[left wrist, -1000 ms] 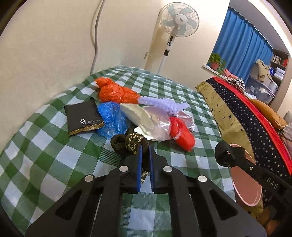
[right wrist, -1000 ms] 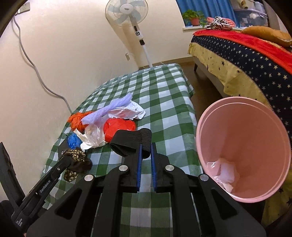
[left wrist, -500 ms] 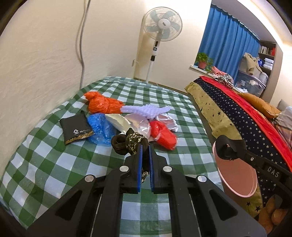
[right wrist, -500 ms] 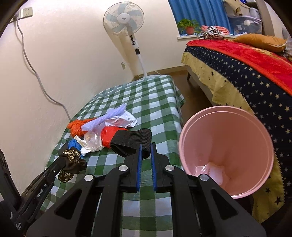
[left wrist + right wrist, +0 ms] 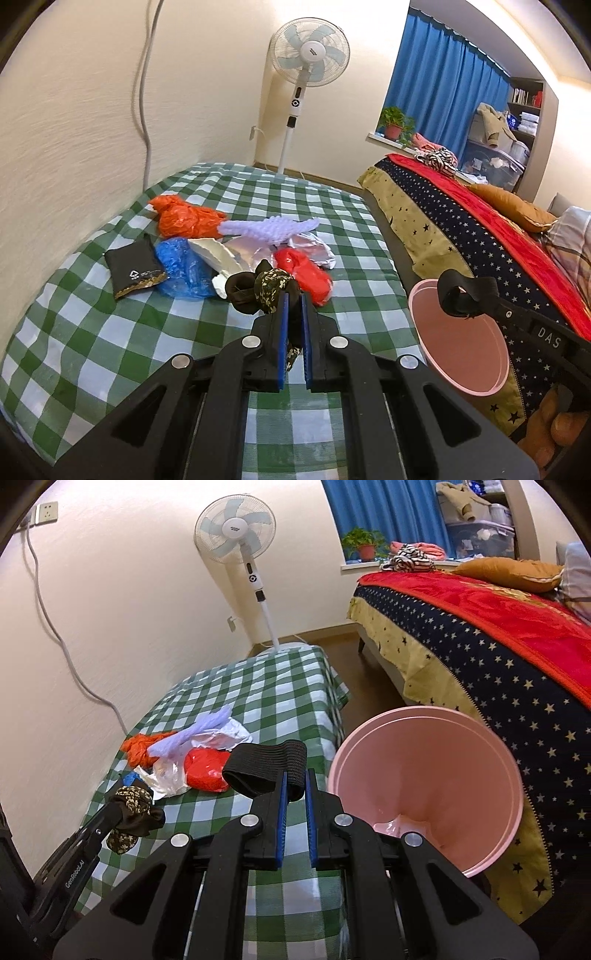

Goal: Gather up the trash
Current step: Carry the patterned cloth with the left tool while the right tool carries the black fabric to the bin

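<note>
Trash pile point(image 5: 236, 243): I see crumpled bags heaped mid-counter point(image 5: 74, 332).
Bin point(image 5: 424, 786): pink, beside the counter's edge, against the bed point(image 5: 498, 635).
Right tool point(image 5: 294, 786): I have it pinching a black band point(image 5: 269, 766).
Left tool point(image 5: 291, 306): clamped on a patterned fabric knot point(image 5: 264, 291).
</note>
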Tool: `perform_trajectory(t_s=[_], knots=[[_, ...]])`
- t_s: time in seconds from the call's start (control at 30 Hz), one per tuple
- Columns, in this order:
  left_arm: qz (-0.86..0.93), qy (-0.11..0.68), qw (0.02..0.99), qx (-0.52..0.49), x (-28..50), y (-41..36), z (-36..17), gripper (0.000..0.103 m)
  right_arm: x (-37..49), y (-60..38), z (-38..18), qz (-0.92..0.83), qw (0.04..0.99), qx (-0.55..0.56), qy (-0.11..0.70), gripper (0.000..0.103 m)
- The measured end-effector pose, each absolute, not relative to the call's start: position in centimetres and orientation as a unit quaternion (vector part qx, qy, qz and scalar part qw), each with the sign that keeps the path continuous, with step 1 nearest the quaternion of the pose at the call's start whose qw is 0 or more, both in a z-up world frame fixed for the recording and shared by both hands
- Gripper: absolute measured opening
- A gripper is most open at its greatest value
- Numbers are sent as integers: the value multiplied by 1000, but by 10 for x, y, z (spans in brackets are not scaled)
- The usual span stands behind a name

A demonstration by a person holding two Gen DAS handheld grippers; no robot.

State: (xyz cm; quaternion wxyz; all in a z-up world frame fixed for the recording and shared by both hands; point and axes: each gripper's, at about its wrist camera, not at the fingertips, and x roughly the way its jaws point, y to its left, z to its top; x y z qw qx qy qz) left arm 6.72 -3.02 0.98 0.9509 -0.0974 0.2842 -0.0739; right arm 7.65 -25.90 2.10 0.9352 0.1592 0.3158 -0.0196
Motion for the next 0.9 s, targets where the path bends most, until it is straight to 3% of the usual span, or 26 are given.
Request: perform_trajectory(t_s=[0.9], knots=[[-140,280,946,-88,84,-94,10,6,67,-322,30,-154,933,165,281,10]])
